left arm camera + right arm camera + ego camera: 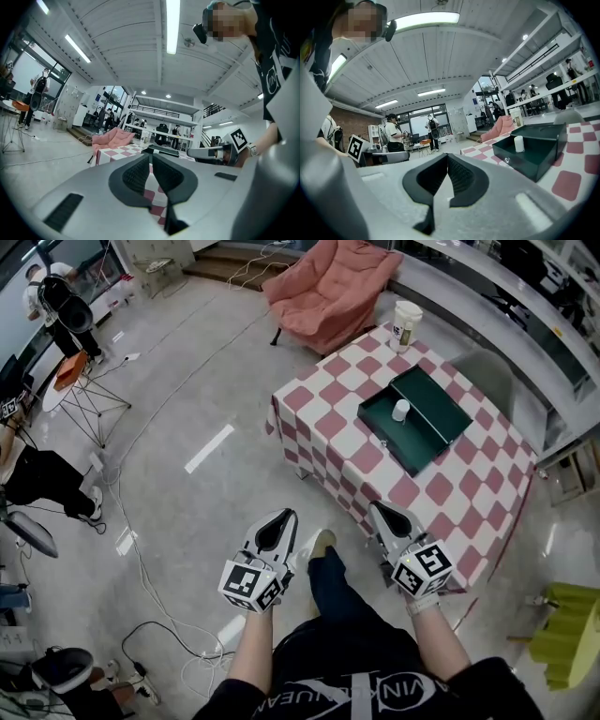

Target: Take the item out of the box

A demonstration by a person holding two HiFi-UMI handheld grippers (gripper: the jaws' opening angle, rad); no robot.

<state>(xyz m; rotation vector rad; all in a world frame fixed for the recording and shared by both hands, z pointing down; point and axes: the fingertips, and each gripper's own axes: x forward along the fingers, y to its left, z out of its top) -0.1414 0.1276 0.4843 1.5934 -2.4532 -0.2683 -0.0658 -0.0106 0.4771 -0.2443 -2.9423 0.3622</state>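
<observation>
On the pink-and-white checked table (352,460) lies an open dark green box (433,432) with a small white cylinder (400,410) standing inside. Both grippers hover over the floor in front of the table, short of its near edge. My left gripper (280,516) is shut and empty, and so is my right gripper (380,509). In the right gripper view the shut gripper (446,157) points toward the box (534,152) and the white cylinder (519,143) at the right. The left gripper view shows its shut gripper (151,157) with the box (161,150) far ahead.
A tall paper cup (406,324) stands at the table's far corner. A pink armchair (330,289) sits behind the table and a grey chair (487,371) to its right. Cables (150,587) run over the floor at the left, near a folding stand (80,395). A yellow-green stool (567,629) stands at the right.
</observation>
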